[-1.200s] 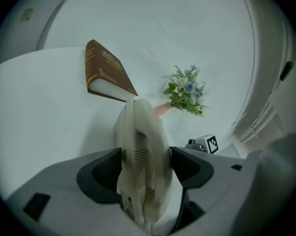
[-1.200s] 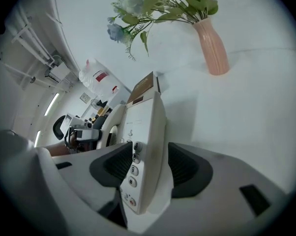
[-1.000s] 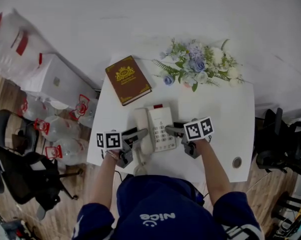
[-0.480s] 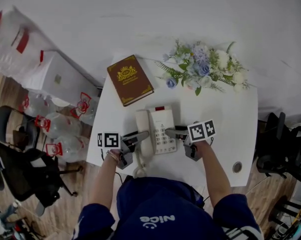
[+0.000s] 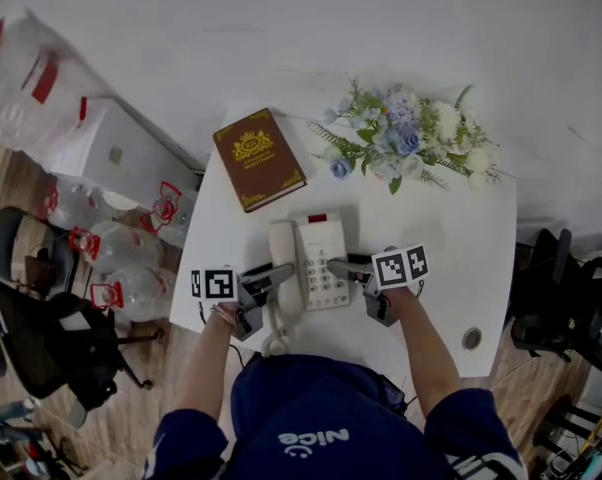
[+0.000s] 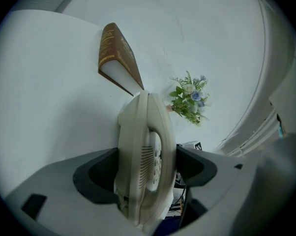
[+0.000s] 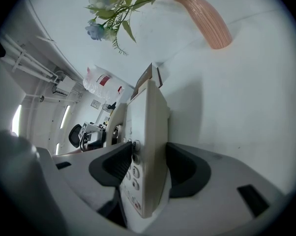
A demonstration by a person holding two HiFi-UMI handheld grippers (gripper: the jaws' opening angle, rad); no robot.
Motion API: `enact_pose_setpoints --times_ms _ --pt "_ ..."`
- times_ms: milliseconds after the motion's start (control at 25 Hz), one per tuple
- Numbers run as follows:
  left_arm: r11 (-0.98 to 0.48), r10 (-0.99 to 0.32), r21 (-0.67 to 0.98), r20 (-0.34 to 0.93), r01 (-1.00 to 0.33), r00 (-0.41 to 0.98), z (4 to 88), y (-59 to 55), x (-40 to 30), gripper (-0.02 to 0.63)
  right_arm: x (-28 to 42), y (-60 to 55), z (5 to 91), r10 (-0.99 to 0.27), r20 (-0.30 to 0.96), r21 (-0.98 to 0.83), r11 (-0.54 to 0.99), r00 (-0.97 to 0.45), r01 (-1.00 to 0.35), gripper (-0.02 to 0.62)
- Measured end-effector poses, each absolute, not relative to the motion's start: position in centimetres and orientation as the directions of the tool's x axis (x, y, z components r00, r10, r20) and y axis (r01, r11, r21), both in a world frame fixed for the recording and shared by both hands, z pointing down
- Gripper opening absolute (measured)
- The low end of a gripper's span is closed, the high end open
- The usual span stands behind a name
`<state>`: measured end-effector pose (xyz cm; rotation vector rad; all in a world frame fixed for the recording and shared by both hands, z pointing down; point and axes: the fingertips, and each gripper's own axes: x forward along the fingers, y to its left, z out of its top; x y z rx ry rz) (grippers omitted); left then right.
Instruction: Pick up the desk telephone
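Observation:
A white desk telephone [image 5: 321,253] with its handset [image 5: 284,258] in the cradle is at the near side of the white table [image 5: 461,238]. My left gripper [image 5: 279,271] comes in from the left, and its pads [image 6: 96,173] sit against both faces of the handset side [image 6: 145,146]. My right gripper [image 5: 339,264] holds the keypad edge [image 7: 149,132] between its jaws, which are closing, and both pads touch the casing. I cannot tell whether the telephone is off the table.
A brown book [image 5: 256,158] lies at the table's far left. A vase of flowers [image 5: 406,138] lies at the far right. The coiled cord [image 5: 273,340] hangs over the near edge. Water bottles [image 5: 121,258] and a black chair [image 5: 41,348] stand on the floor to the left.
Both grippers stay at the telephone's two sides. Only the view has shifted slightly.

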<state>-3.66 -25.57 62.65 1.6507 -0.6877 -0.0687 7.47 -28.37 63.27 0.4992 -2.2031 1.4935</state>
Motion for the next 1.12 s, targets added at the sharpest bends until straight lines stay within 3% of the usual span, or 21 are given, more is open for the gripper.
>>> enact_pose_setpoints --times_ms 160,280,480,1120 --pt "-0.031 -0.488 0.924 0.318 -0.38 0.813 62.5 -25.6 -3.6 0.371 7.5 -28.4 63.2 -0.085 0.531 -0.778 0.346 -0.843 -0.525 0.236" --pt "-0.028 -0.502 0.972 0.189 -0.234 0.844 60.6 -25.7 -1.9 0.37 7.8 -28.0 63.3 -0.099 0.53 -0.779 0.334 -0.842 -0.53 0.236" --pt "-0.062 -0.477 0.915 0.323 -0.398 0.817 61.5 -24.8 -3.5 0.371 7.8 -27.2 62.2 -0.128 0.522 -0.776 0.339 -0.843 -0.532 0.236" --pt "-0.156 -0.452 0.93 0.233 -0.334 0.861 58.1 -19.3 -3.8 0.37 7.4 -20.7 58.9 -0.236 0.525 -0.744 0.34 -0.818 -0.575 0.236"
